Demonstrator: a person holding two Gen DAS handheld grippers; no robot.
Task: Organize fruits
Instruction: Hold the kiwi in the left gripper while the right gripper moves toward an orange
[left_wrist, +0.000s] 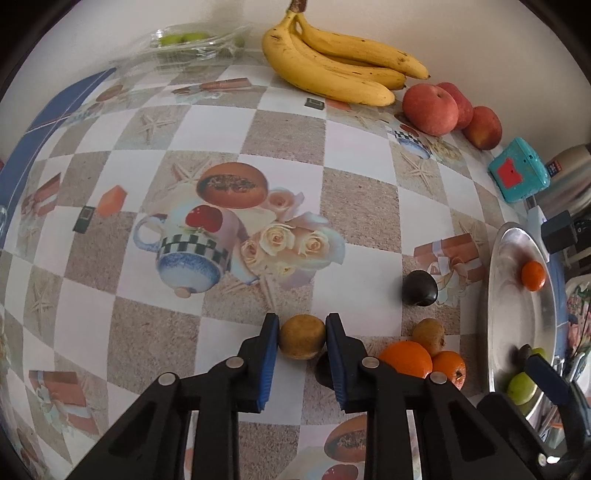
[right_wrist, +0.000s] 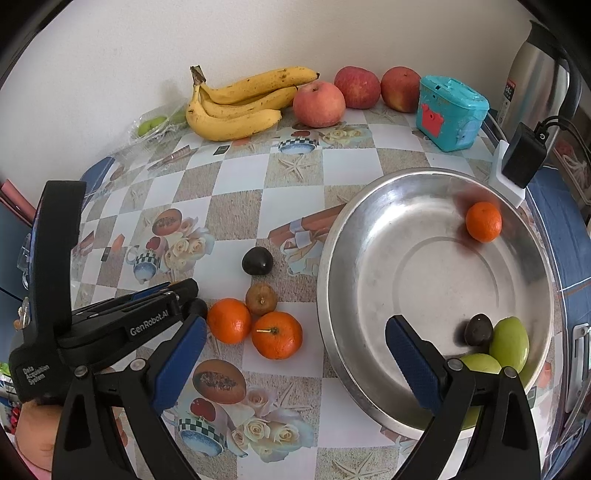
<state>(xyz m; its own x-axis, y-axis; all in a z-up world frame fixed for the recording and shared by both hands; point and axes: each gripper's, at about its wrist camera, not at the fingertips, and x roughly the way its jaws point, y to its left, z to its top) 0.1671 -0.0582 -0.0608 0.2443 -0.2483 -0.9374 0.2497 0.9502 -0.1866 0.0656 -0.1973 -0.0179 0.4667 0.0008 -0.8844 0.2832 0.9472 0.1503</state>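
brown fruit sits clenched in left gripper; steel bowl lies rightward, beneath the released right gripper.

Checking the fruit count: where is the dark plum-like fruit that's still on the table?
In the right wrist view the dark fruit lies on the table left of the metal bowl, just beyond the small brown fruit.
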